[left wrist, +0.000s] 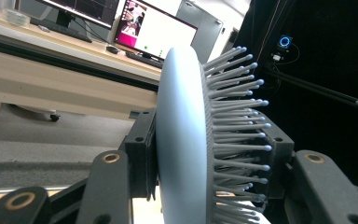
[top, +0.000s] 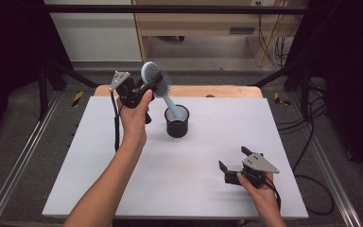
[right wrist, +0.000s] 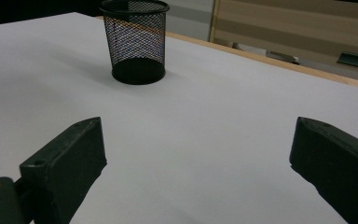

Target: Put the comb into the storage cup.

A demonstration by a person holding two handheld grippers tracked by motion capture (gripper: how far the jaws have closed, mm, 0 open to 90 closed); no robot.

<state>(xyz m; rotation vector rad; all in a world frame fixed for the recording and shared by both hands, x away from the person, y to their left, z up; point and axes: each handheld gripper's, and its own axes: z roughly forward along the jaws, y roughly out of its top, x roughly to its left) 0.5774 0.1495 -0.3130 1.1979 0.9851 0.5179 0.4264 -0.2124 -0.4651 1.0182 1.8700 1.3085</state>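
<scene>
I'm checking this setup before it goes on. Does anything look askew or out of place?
Only the hairbrush leans: its handle sits in the black mesh cup, tilted, because the left gripper clamps its head. The cup stands upright. The right gripper is open, apart.

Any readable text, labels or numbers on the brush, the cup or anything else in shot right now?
No text can be read.
Hairbrush, held in the left gripper: no print visible.
Mesh cup: no label.
Right gripper: no marking visible.
Monitors behind the desk: screen content too small and blurred to read.
</scene>
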